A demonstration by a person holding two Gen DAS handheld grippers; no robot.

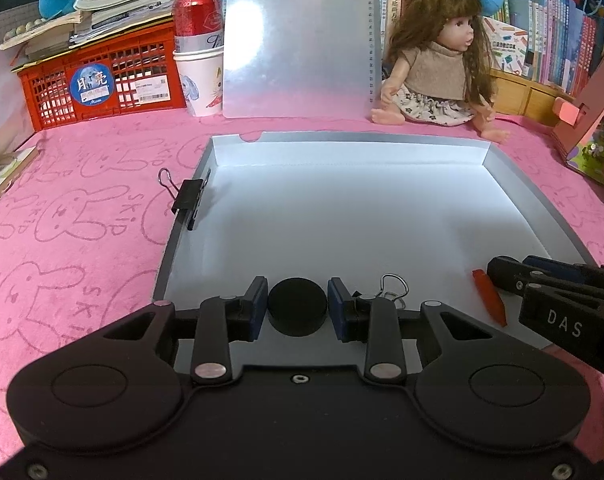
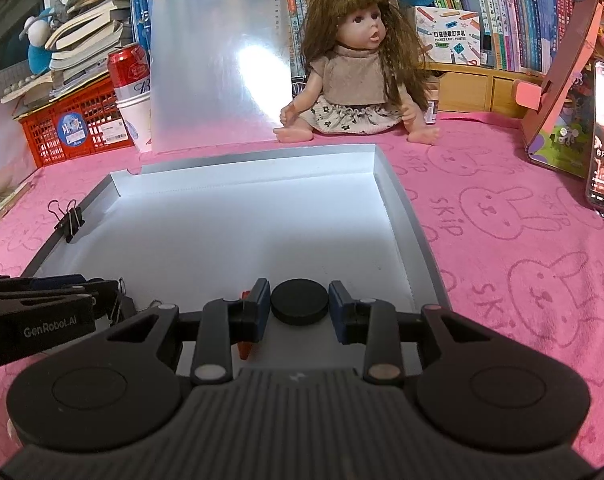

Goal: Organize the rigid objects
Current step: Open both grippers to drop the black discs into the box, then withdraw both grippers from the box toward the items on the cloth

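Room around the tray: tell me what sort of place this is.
Probably a home study or child's desk corner, not a workshop. Packed bookshelves line the back, a doll sits on the pink bunny-print cloth, and a red crate holds stacked books.

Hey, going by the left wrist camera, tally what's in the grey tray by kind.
Binder clips: 2
Red crayon: 1
Black disc: 1
Total: 4
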